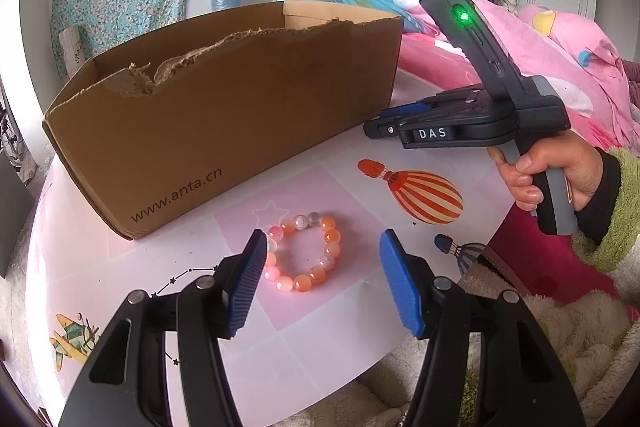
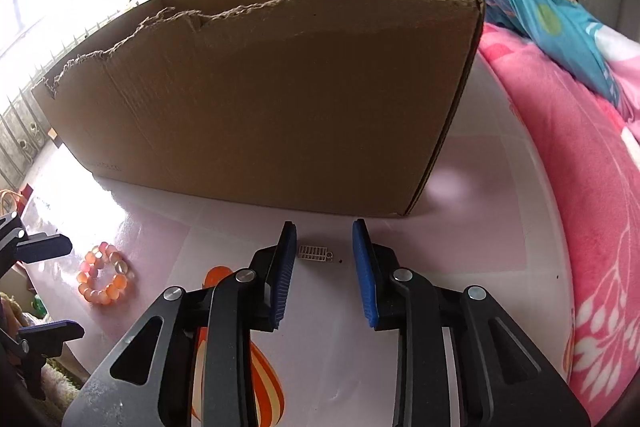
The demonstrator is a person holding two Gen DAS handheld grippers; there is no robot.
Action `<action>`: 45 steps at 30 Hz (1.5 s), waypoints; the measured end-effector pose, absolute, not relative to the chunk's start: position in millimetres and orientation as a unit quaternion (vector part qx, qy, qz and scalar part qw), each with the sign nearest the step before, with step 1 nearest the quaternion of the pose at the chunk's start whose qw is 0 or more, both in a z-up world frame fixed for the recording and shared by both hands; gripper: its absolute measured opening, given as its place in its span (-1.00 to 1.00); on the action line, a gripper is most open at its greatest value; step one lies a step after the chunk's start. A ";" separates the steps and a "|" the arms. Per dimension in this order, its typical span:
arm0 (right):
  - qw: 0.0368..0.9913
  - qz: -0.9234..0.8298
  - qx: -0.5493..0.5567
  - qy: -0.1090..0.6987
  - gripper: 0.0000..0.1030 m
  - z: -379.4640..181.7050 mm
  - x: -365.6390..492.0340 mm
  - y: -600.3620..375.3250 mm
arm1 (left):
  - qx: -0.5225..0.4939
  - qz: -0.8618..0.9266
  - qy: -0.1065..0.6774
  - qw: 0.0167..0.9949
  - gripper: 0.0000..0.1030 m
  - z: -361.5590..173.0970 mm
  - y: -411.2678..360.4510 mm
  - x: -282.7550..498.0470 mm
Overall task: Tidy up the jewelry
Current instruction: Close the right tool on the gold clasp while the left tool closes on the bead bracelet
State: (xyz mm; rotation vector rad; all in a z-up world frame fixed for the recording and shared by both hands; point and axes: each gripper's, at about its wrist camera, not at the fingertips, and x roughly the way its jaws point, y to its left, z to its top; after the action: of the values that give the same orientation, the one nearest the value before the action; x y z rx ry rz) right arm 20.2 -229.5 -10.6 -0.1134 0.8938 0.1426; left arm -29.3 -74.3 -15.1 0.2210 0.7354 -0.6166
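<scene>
The bead bracelet (image 1: 304, 253) mixes orange, pink and a few pale, cloudy beads. The cardboard box (image 1: 224, 115) is plain brown with dark lettering near its left corner. The tabletop (image 1: 320, 339) shows white and pale pink squares, with an orange-and-cream striped balloon print (image 1: 420, 197). The left gripper (image 1: 322, 281) is black with blue pads. The small charm (image 2: 315, 252) looks silvery, possibly metal. The far blanket (image 2: 568, 163) is pink.

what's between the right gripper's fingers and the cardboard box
Only bare table; the small silver charm sits between the fingers, short of the cardboard box, in the right wrist view.
</scene>
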 end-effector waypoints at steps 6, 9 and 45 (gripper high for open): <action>0.899 0.071 -0.058 0.429 -0.72 -11.0 12.7 -229.0 | 0.123 -0.292 0.349 0.882 0.11 -17.7 -78.6 -30.7; 0.899 0.071 -0.060 0.428 -0.75 -10.7 9.4 -229.9 | 0.126 -0.293 0.348 0.881 0.11 -18.1 -79.2 -31.5; 0.928 0.124 0.107 0.334 -0.76 66.0 -11.3 -277.8 | 0.086 -0.301 0.335 0.889 -0.83 32.5 -59.0 2.7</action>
State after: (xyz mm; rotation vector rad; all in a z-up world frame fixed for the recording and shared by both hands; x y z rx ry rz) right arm -11.3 -277.8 66.0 0.2201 0.6838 0.2533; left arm 2.7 -59.0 32.5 0.1782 0.6951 -0.6263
